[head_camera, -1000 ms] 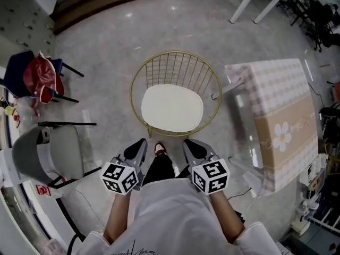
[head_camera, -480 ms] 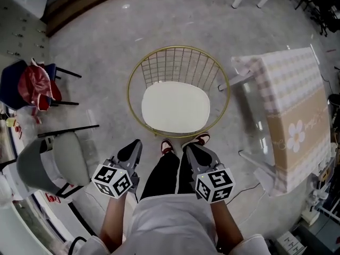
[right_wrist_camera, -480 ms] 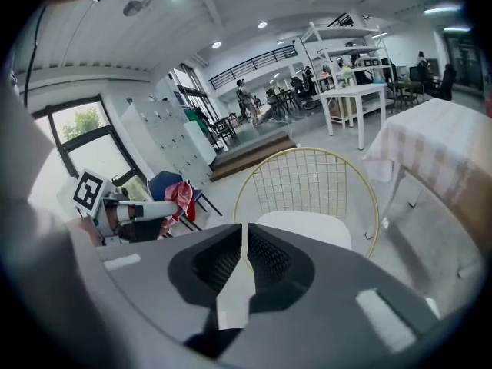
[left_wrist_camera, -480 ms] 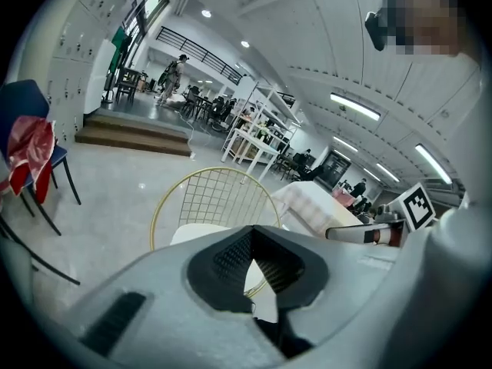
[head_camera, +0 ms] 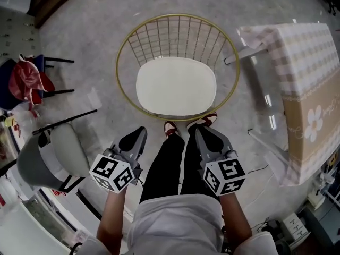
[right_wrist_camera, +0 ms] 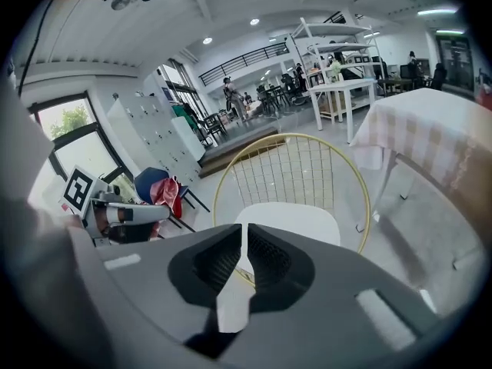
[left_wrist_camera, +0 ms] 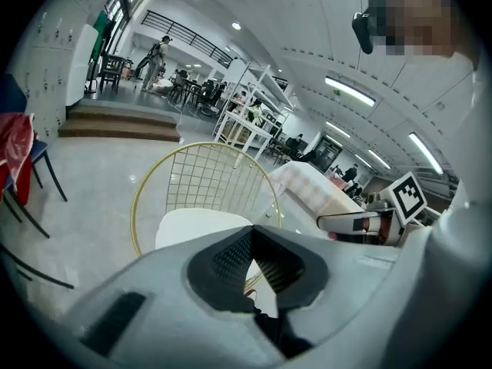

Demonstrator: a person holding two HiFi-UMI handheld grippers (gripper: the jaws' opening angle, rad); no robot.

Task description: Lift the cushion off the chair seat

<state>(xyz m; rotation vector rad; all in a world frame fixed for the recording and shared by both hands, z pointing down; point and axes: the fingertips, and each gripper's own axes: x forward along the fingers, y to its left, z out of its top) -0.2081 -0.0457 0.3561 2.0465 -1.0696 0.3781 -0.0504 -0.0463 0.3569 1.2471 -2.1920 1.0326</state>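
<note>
The cushion (head_camera: pixel 176 86) is seen lying flat on the seat of the gold wire chair (head_camera: pixel 178 16), filling most of it, with the wire back curving round the far side. It's judged to be light and soft, a thin pad that'd probably flop or fold if taken at one spot only. So the near edge is best pinched at two places, one toward each front corner, and raised evenly. The cover looks smooth, so a deeper bite is advised over a nip at the very rim.

The left gripper (head_camera: pixel 135 137) is closed tight with nothing in it. The right gripper (head_camera: pixel 204 134) is all but closed too, just a sliver left between the jaws, also empty. Both are held short of the chair, well apart from the cushion.

Around it: a table with a checked cloth (head_camera: pixel 308 52) is parked just beside the chair on the right, and a grey chair (head_camera: pixel 37 163) and something red (head_camera: pixel 24 81) are off to the left, well clear. The front is blocked by nothing but the person's shoes (head_camera: pixel 171 127) at the rim; only the wire back and sides could get snagged if the pad is dragged instead of lifted
</note>
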